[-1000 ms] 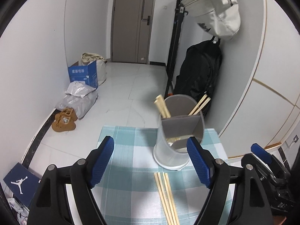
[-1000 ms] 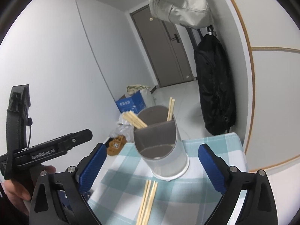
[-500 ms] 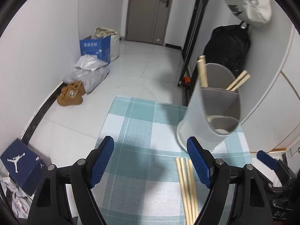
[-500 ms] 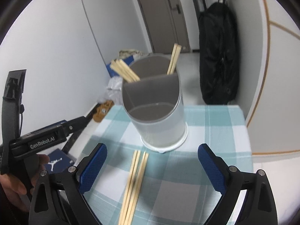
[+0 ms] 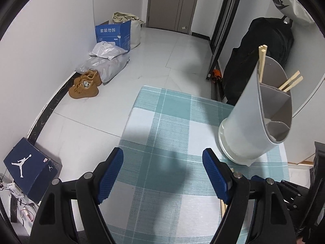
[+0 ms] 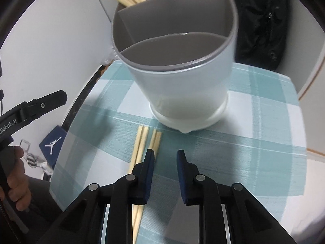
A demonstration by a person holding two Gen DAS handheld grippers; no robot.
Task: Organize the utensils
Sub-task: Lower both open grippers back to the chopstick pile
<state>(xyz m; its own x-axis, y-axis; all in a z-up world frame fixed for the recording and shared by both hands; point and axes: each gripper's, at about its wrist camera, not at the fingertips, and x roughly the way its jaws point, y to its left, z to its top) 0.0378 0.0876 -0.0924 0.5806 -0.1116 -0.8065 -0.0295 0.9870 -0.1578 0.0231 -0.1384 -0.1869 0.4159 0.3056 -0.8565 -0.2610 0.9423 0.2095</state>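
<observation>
Looking along my left tongs [image 5: 163, 175]: jaws wide apart, nothing between them, above the checked surface [image 5: 162, 126]. Utensil holder [image 5: 256, 122] stands at right on the cloth, chopsticks upright in its rear compartments [image 5: 290, 83]. Shoes [image 5: 86, 85], blue box [image 5: 112, 33] and shoebox [image 5: 30, 166] on the floor at left.

Right view: my right tongs [image 6: 164, 156] have just been closing, jaws now narrow, gripping nothing; loose chopsticks [image 6: 145, 142] lie flat on the surface just left of the left pad, in front of the holder [image 6: 180, 77]. My left hand [image 6: 15, 174] shows at the left edge.
</observation>
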